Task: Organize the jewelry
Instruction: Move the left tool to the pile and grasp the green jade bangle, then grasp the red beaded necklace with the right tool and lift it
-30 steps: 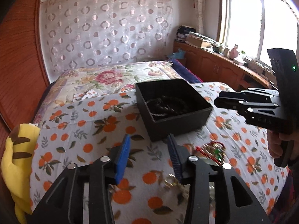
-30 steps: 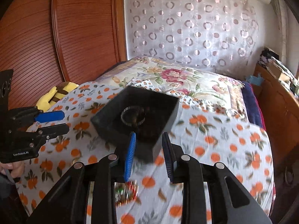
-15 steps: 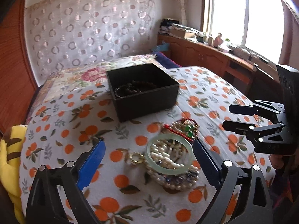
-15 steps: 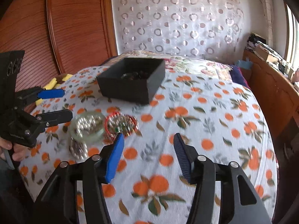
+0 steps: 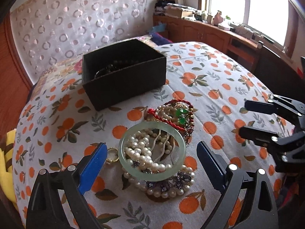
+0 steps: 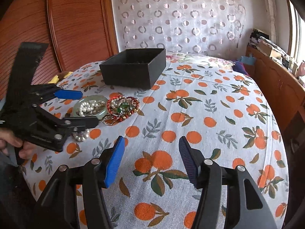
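A pile of jewelry lies on the orange-print cloth: a pale green jade bangle (image 5: 152,150) over pearl strands (image 5: 142,152), a red cord bracelet with green stones (image 5: 176,115) behind it, a gold ring (image 5: 112,155) at its left. A black open box (image 5: 124,72) with dark beads inside stands behind the pile. My left gripper (image 5: 150,158) is open wide, its fingers on either side of the bangle, just above it. My right gripper (image 6: 151,153) is open and empty over bare cloth, right of the pile (image 6: 106,107); it also shows in the left wrist view (image 5: 257,120).
The table (image 6: 209,114) is round and falls away at its edges. A yellow striped cloth (image 5: 7,164) hangs at the left edge. A wooden cabinet (image 6: 276,80) runs along the right wall; a wooden wardrobe (image 6: 72,24) stands behind left.
Both grippers pulled back from the box and opened. My left gripper came down over the jewelry pile and now straddles the bangle. My right gripper moved off to the right over the cloth.
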`<control>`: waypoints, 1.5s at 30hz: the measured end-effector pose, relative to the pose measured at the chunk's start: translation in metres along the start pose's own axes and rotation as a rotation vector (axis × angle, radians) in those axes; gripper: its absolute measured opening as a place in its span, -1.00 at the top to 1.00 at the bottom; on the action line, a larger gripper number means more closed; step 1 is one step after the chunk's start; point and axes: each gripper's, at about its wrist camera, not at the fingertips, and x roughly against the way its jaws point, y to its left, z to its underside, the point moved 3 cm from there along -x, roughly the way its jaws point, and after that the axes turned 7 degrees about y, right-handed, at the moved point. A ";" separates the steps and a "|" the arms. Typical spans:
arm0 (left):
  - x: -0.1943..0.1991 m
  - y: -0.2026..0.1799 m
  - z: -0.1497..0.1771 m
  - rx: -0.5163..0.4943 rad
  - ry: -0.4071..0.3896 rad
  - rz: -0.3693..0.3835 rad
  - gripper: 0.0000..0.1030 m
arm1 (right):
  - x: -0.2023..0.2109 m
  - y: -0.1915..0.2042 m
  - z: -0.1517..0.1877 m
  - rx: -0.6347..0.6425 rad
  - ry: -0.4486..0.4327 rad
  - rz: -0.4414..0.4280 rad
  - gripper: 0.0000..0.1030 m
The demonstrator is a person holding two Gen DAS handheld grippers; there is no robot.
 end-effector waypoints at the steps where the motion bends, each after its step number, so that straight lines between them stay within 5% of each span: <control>1: -0.003 0.000 -0.001 0.006 0.008 -0.001 -0.77 | 0.002 0.000 0.000 0.001 -0.013 0.000 -0.19; 9: -0.015 -0.001 -0.006 0.020 0.029 -0.011 -0.74 | 0.001 0.005 0.002 0.016 -0.010 0.002 -0.19; 16: -0.011 -0.002 -0.001 0.016 0.011 0.002 -0.34 | -0.001 0.004 0.002 0.000 -0.005 -0.007 -0.19; 32: 0.047 0.018 0.014 0.119 -0.153 0.009 -0.33 | -0.008 0.010 -0.008 0.042 0.017 0.010 -0.19; 37: 0.055 0.025 0.021 0.136 -0.177 -0.001 -0.33 | -0.015 0.016 -0.030 0.079 0.030 -0.017 0.32; 45: 0.060 0.031 0.024 0.146 -0.192 -0.001 -0.33 | -0.041 0.016 -0.057 0.075 0.079 -0.052 0.50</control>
